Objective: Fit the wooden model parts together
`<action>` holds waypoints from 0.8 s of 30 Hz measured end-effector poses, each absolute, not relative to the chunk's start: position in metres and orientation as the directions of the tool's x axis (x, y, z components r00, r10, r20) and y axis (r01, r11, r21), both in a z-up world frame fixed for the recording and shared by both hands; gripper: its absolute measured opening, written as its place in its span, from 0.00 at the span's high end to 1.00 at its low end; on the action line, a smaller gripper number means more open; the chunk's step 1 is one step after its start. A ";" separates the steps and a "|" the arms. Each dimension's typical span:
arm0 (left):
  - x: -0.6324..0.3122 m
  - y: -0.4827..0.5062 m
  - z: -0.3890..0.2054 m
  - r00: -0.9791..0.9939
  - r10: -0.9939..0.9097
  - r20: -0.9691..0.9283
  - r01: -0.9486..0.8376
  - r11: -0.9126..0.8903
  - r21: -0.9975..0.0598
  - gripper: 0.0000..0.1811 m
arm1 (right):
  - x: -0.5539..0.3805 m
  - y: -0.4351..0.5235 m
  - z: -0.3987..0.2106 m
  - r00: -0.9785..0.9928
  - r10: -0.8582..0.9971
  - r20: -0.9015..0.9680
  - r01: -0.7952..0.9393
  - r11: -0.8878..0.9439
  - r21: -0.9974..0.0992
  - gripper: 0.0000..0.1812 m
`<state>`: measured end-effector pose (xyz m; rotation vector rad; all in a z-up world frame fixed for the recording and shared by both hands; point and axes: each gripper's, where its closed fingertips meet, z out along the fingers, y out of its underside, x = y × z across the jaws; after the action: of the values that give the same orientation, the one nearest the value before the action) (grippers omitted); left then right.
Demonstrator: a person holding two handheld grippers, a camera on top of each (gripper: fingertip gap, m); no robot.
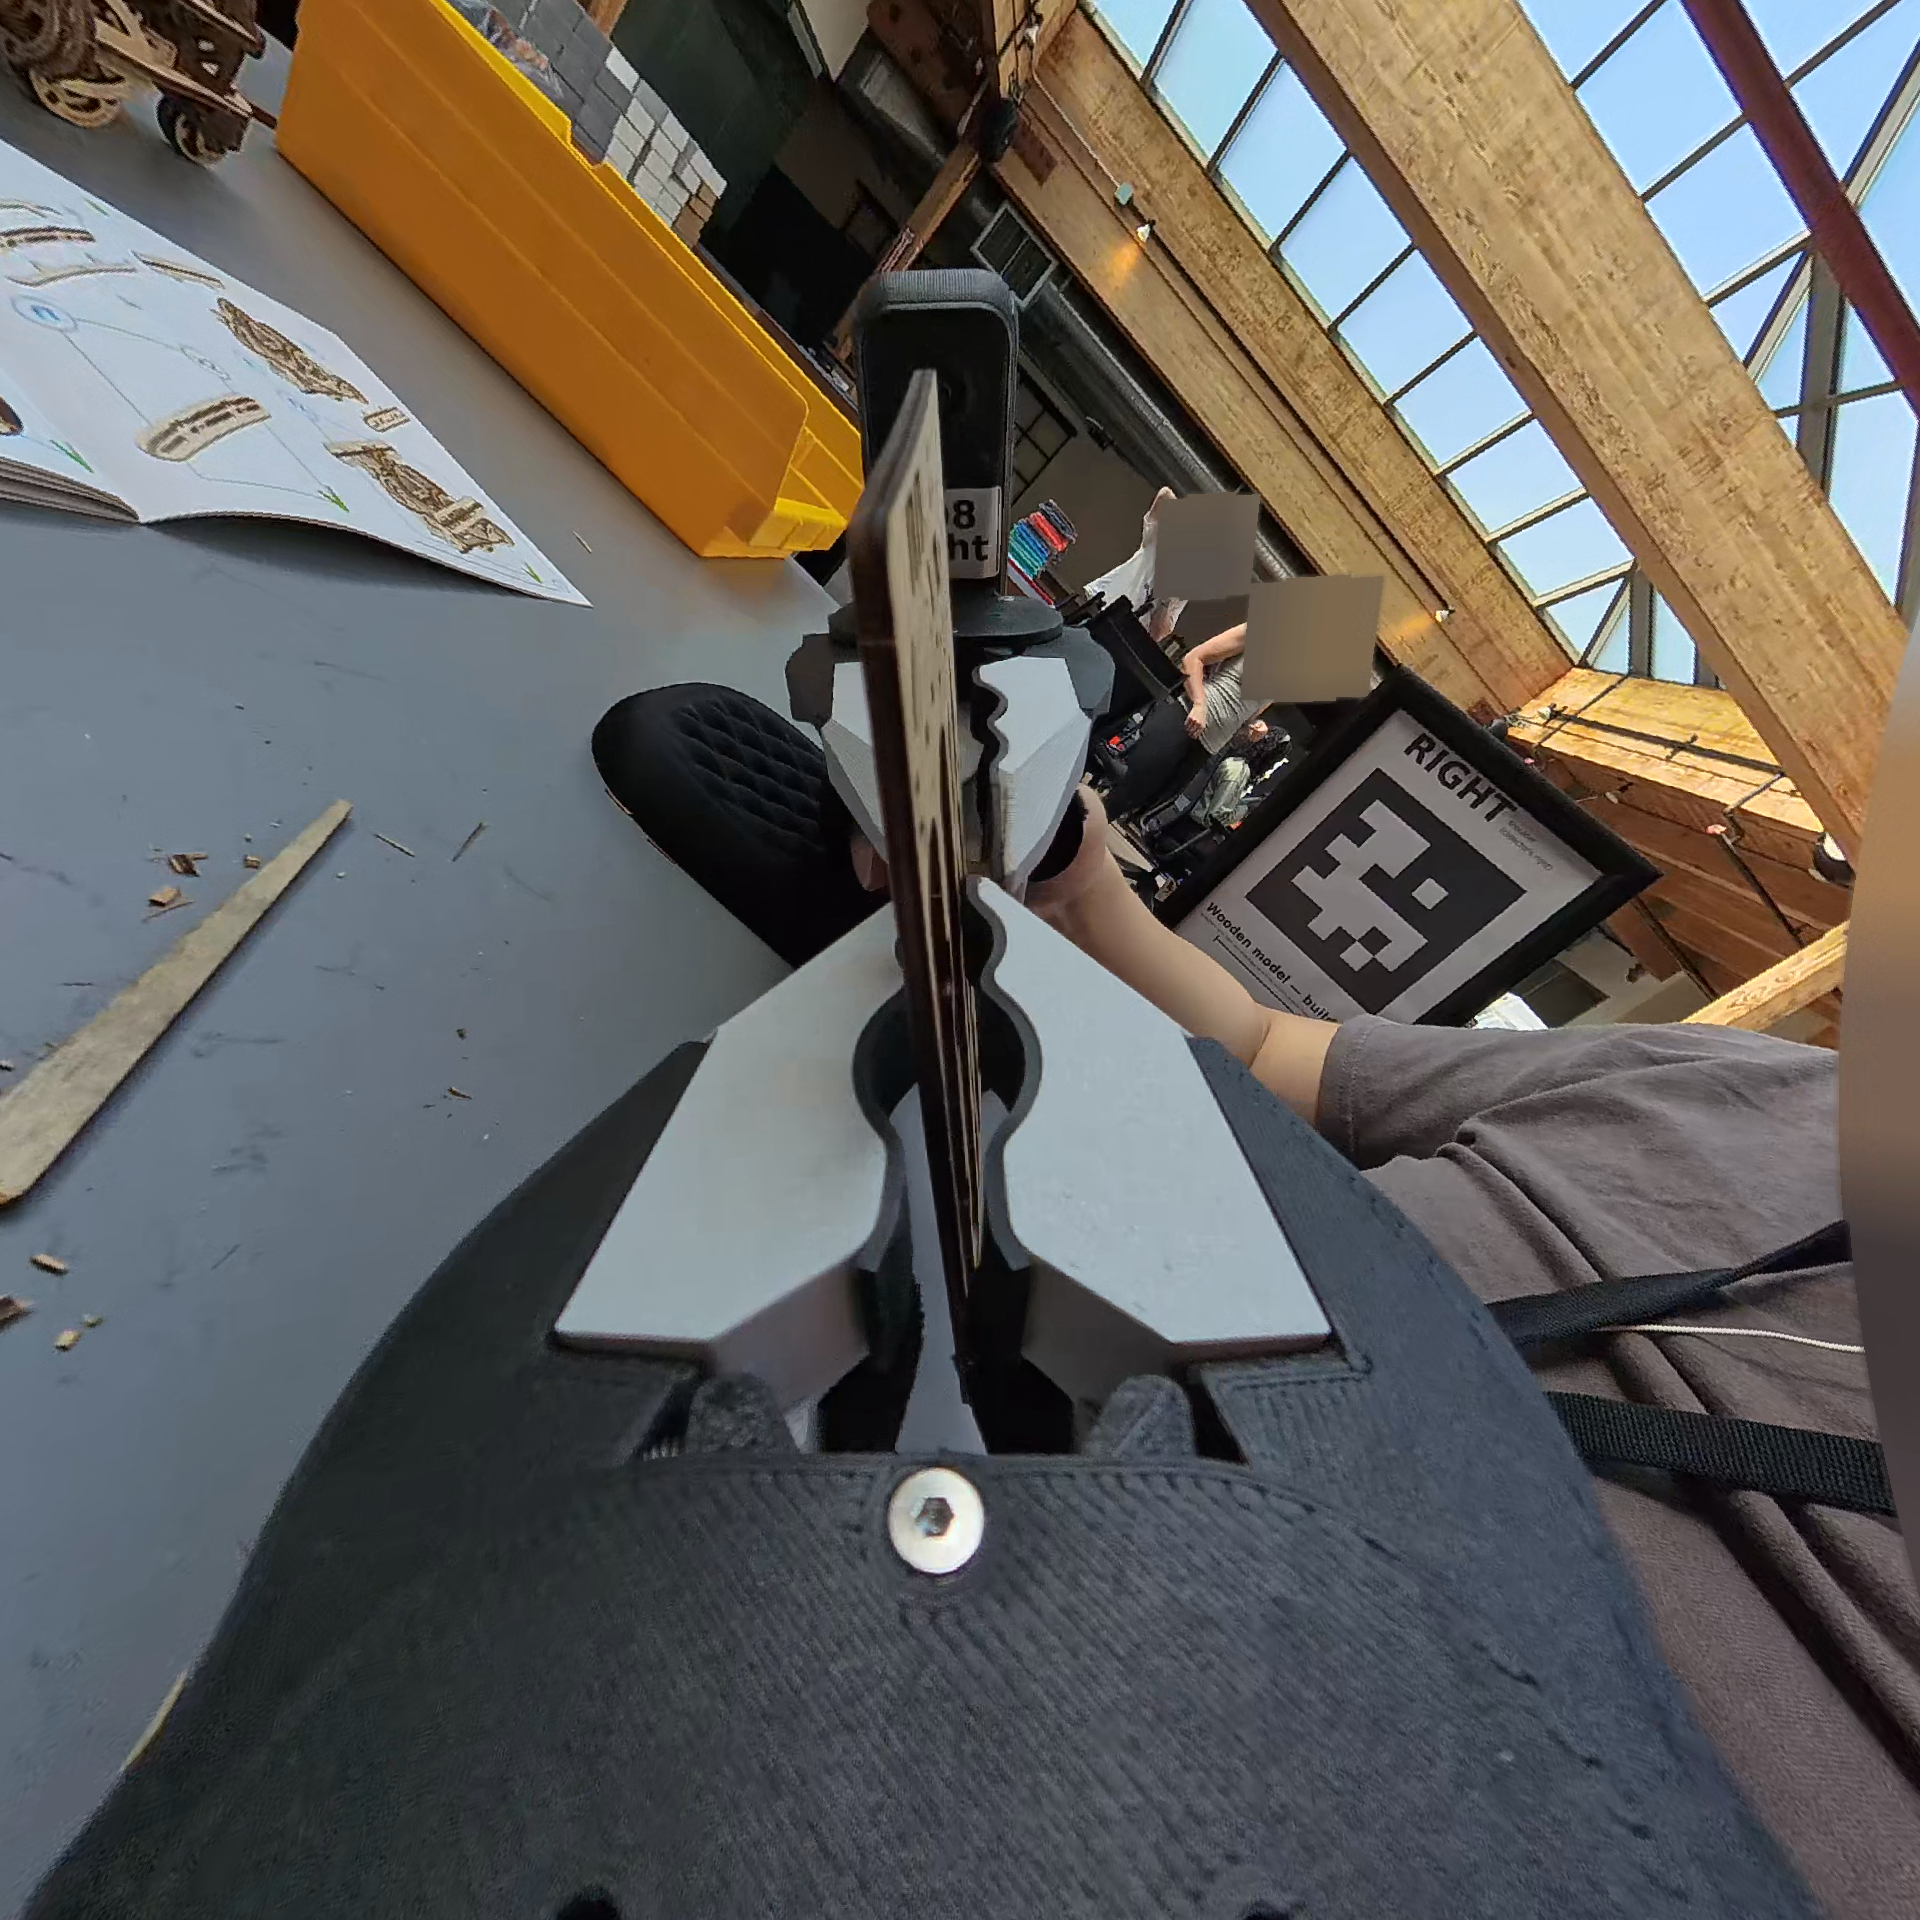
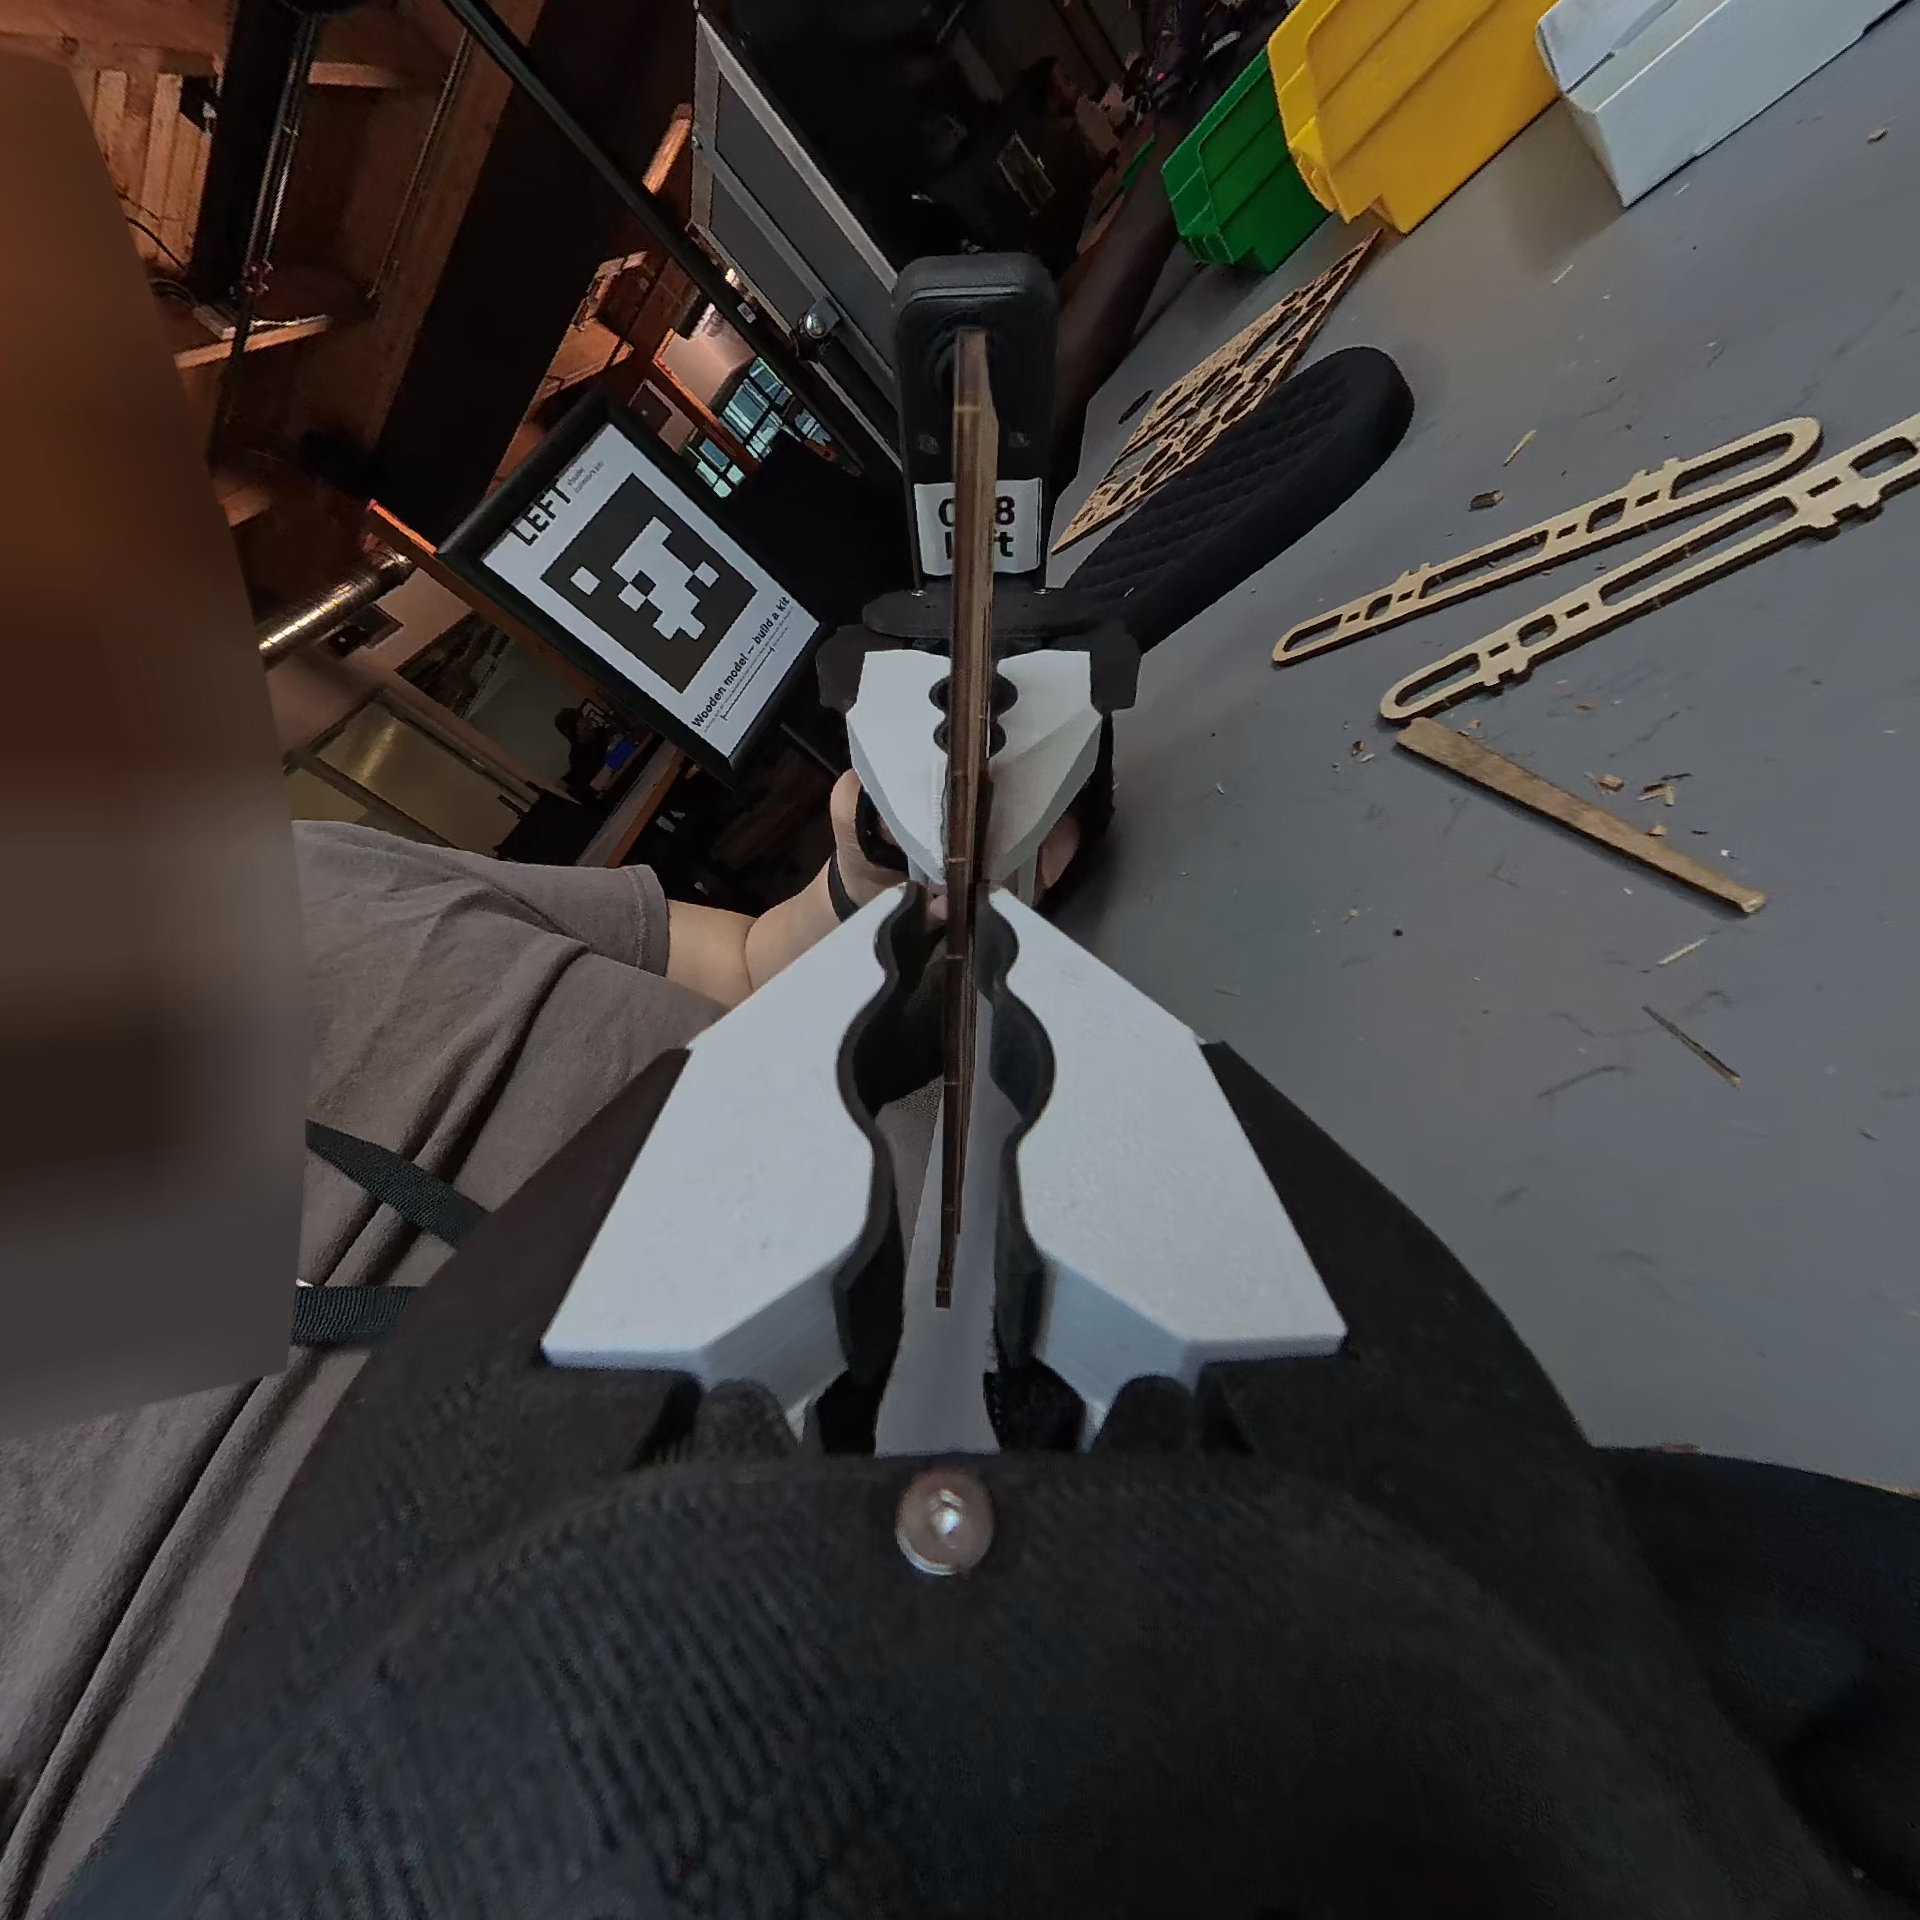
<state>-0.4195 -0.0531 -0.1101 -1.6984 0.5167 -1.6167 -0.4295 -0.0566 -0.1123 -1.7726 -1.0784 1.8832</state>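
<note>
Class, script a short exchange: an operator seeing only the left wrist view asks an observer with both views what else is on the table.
Operator: My left gripper clamps the wooden panel. Any loose parts besides the plain stick?
Observer: Yes, two long slotted strips lie near that stick.
Operator: Any bins besides the yellow bin?
Observer: A green bin sits right beside it.

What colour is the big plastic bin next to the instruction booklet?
The bin is bright yellow, clearest in the left wrist view.
</note>
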 end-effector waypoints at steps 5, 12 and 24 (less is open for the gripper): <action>-0.418 -0.054 -0.113 0.146 -0.715 0.684 0.176 -0.661 -0.729 1.00 | -0.428 -0.049 -0.110 -0.147 0.694 -0.705 0.207 -0.675 -0.708 1.00; -0.419 -0.051 -0.114 0.171 -0.713 0.680 0.185 -0.655 -0.733 1.00 | -0.429 -0.049 -0.115 -0.113 0.712 -0.693 0.227 -0.660 -0.716 1.00; -0.418 -0.052 -0.116 0.165 -0.704 0.691 0.171 -0.670 -0.723 1.00 | -0.430 -0.050 -0.117 -0.120 0.687 -0.717 0.247 -0.678 -0.692 1.00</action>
<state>-0.4178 -0.0523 -0.1163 -1.7450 0.5095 -1.5897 -0.4298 -0.0500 -0.1174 -1.8248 -1.0353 1.8596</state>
